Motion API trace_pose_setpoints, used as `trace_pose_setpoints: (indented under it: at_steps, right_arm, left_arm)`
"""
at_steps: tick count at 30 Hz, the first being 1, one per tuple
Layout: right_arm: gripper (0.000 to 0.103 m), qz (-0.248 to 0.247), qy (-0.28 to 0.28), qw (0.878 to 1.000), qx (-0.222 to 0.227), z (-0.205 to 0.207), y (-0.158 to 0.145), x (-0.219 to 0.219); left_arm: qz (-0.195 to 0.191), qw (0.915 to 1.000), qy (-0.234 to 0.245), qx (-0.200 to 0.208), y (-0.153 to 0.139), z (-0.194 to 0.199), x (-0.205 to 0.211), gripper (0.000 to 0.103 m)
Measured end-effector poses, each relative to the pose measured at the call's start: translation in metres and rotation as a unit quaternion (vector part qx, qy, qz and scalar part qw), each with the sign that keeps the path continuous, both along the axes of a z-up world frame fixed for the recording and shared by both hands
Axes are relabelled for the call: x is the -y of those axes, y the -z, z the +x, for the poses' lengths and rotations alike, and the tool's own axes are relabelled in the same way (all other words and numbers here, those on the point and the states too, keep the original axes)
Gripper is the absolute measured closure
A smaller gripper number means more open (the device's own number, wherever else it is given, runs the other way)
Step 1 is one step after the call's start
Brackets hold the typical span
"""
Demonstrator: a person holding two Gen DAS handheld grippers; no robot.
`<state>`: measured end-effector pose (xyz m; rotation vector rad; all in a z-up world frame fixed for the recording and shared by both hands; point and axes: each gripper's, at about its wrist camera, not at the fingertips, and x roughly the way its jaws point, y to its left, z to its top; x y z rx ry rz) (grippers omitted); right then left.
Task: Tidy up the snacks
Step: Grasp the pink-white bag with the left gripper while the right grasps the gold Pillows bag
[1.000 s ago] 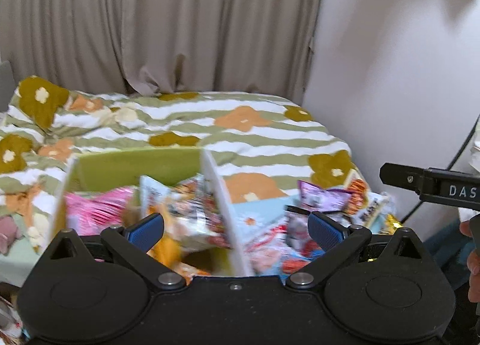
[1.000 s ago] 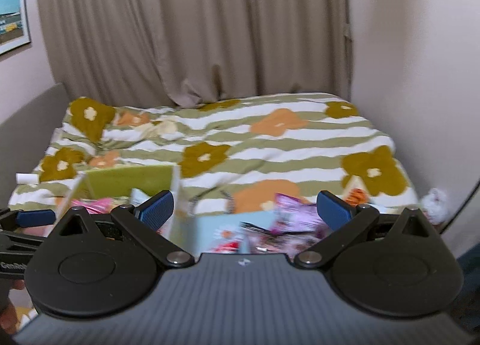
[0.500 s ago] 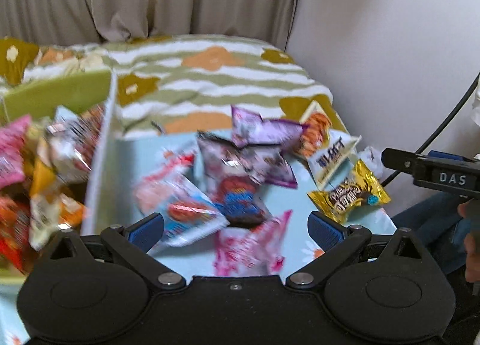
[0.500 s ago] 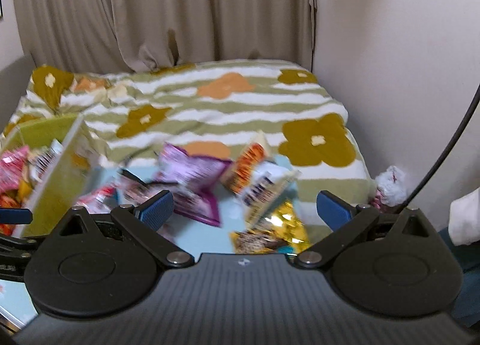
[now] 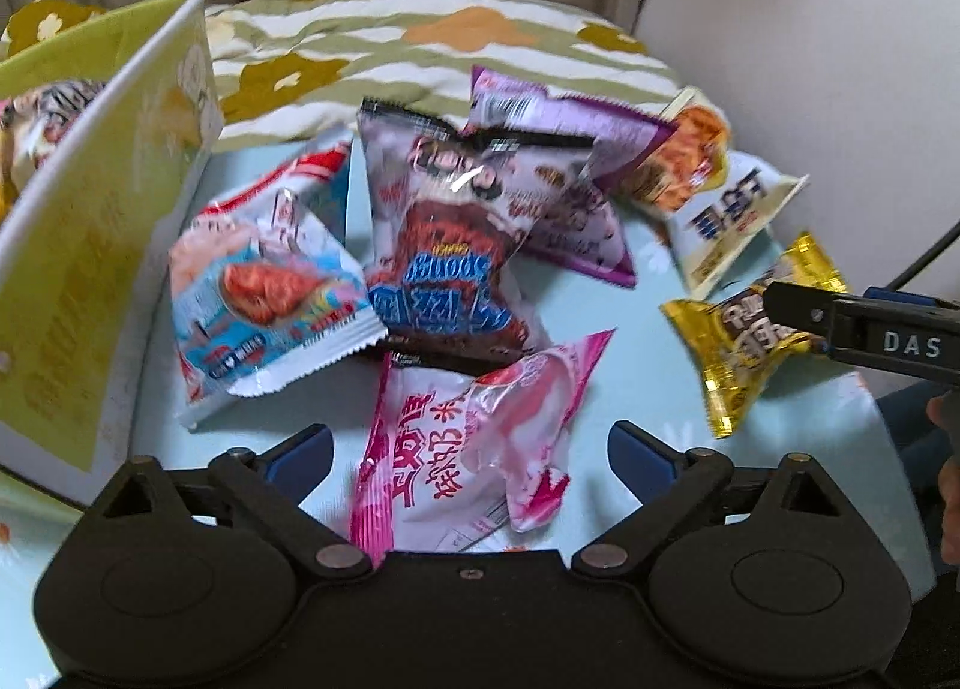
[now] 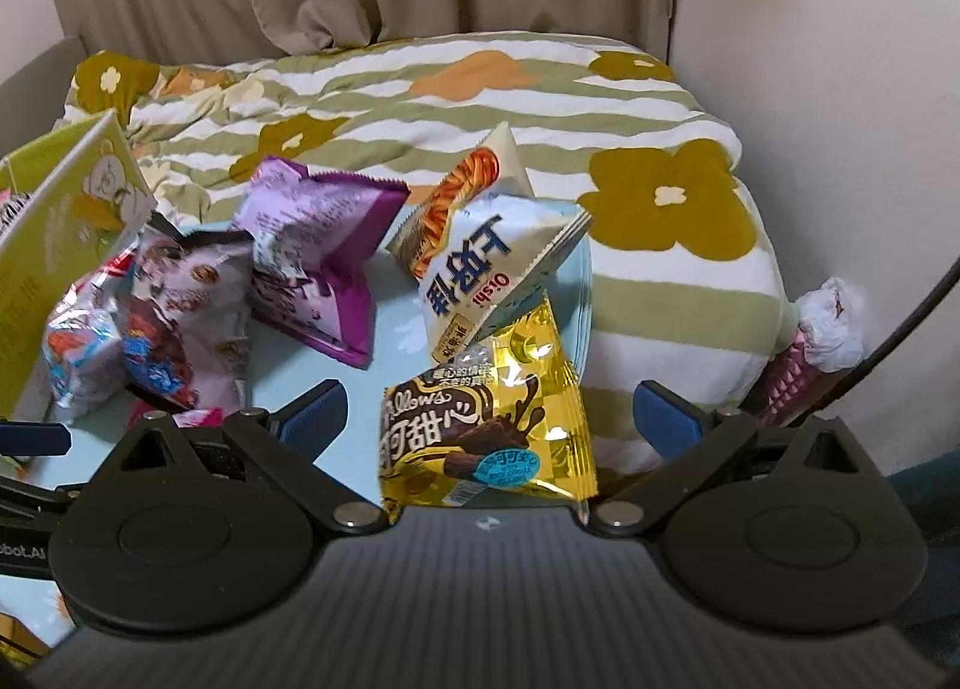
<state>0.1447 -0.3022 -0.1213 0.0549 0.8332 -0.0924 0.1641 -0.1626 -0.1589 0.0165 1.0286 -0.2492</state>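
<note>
- Step in hand, by my read: reach-in for a pick. Both grippers angled down over loose snack packs on a pale blue mat (image 5: 648, 383); nothing gripped yet.
- Left gripper (image 5: 471, 458): jaws wide, just been closing a little. The pink-and-clear crinkly plastic snack pack (image 5: 480, 437) lies between them, pads not pressing on it.
- Right gripper (image 6: 489, 419): jaws wide, empty. The shiny gold foil choc pack (image 6: 486, 425) sits between the pads, no contact seen.
- Next move likely needs: drop lower w/ each gripper, centre on the pack, pinch the puffy middle or a seam. Foil is prob. slippery and squashy, so close gently.
- Then carry to the tall yellow-green cardboard box (image 5: 78, 245), left of the left gripper, already part full.
- Ahead of the left gripper: brown/white pack w/ blue lettering (image 5: 456, 233), touching the pink pack's far end, so it may drag along.
- Ahead of the right gripper: white-and-orange chip pack (image 6: 486, 263), overlapping the gold pack's top.
- Edges: gold pack is near the mat's right edge; wall close on the right, black cable (image 6: 900, 329) there too. Box wall crowds the left. Grippers are near each other, little side room.
</note>
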Motion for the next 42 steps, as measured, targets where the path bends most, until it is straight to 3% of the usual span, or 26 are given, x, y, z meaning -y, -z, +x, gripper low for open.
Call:
trace_pose_setpoints:
  at_steps: [12,18,20,28,42]
  right_arm:
    - [0.000,-0.058,-0.065,0.996,-0.005,0.018,0.019,-0.014]
    - [0.000,-0.084,-0.098,0.992,-0.010,0.023,0.027,-0.025]
    - [0.000,-0.082,-0.104,0.991,-0.015,0.025,0.030,-0.025]
    - [0.000,-0.072,-0.129,0.989,-0.014,0.023,0.031,-0.025]
    - [0.003,-0.010,-0.166,0.985,-0.051,0.029,0.047,-0.022]
  left_arm:
    - [0.008,0.9997,-0.015,-0.018,0.031,0.011,0.004,0.007]
    - [0.050,0.9987,0.010,0.001,0.033,0.011,0.017,0.015]
    - [0.064,0.9976,0.024,0.010,0.034,0.009,0.023,0.023]
    - [0.074,0.9962,0.043,0.015,0.028,0.004,0.028,0.036]
    - [0.053,0.9982,0.028,0.010,0.021,-0.007,0.017,0.043]
